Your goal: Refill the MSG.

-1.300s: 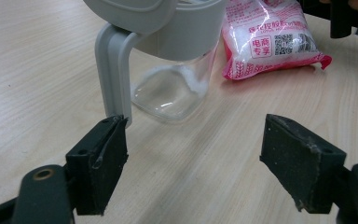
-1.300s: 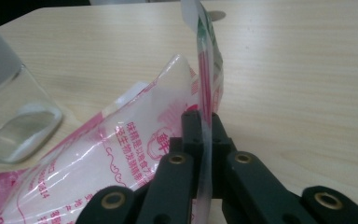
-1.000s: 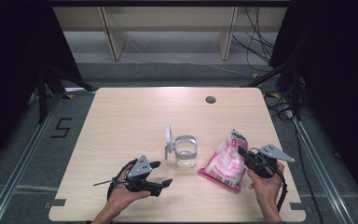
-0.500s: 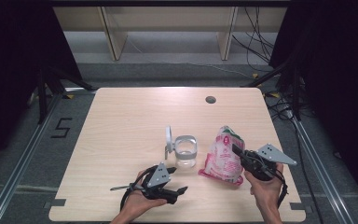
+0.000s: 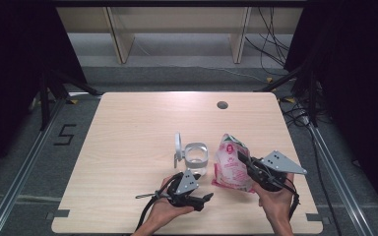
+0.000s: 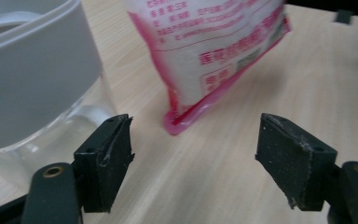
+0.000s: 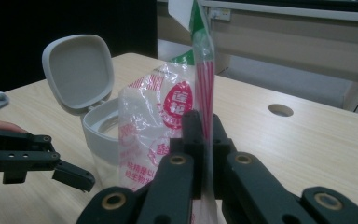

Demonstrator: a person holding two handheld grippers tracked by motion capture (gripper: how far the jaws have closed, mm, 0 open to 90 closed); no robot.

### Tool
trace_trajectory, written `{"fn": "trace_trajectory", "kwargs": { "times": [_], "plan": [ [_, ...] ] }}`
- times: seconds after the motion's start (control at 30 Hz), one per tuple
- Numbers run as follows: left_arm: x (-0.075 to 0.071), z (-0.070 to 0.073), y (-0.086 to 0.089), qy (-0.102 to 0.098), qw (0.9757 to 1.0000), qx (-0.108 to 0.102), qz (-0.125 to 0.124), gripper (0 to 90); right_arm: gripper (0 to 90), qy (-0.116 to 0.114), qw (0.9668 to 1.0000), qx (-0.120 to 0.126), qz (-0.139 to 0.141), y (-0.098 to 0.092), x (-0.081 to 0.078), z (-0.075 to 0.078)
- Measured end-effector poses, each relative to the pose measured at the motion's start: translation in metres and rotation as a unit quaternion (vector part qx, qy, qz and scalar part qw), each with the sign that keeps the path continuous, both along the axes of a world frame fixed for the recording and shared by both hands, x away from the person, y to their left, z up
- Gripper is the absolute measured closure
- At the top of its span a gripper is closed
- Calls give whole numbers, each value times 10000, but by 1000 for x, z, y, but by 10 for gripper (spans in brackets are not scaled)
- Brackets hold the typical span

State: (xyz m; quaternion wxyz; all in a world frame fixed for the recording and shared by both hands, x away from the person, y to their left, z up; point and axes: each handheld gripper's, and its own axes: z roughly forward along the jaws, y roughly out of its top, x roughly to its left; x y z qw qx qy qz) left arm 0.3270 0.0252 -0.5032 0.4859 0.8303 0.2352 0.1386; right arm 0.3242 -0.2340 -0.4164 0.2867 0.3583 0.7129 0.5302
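A clear jar (image 5: 195, 156) stands mid-table with its grey flip lid (image 5: 177, 146) open to the left. Right of it a pink and white plastic bag (image 5: 230, 164) is held upright, its bottom edge near the table. My right gripper (image 5: 242, 160) is shut on the bag's side seam (image 7: 206, 93). My left gripper (image 5: 206, 197) lies low at the table's front and points at the gap between the jar (image 6: 28, 70) and the bag (image 6: 205, 42). Its jaws stand open and have just been closing a little, with nothing between them.
The wooden table (image 5: 138, 123) has a round cable hole (image 5: 222, 104) at the back right. Beyond the far edge stands a low shelf unit (image 5: 177, 29). Cables (image 5: 275, 44) lie on the floor at the right.
My left hand has slid right along the table's front toward the jar and bag. My right gripper has risen and tipped the bag from lying flat to upright.
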Motion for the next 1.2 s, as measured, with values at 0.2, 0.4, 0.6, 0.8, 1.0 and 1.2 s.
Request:
{"fn": "trace_trajectory", "kwargs": {
  "times": [0.2,0.4,0.6,0.8,1.0,1.2],
  "plan": [
    [-4,8,-8,-179,9998,55,59,255,900,-5,9999,-83,151,2,-1,7],
    [-1,10,-17,53,9998,-139,151,259,900,63,9997,-97,199,4,-1,13],
    [0,11,-21,123,9986,-449,256,255,900,12,9996,-191,205,3,2,19],
    [-1,3,-22,211,9983,-483,264,252,900,158,9998,-53,140,2,0,27],
    [2,0,-26,393,9962,-758,173,256,900,4,9996,-183,209,1,-2,39],
    [1,0,-35,403,9953,-866,166,255,900,43,9994,-107,318,3,-3,48]
  ]
}}
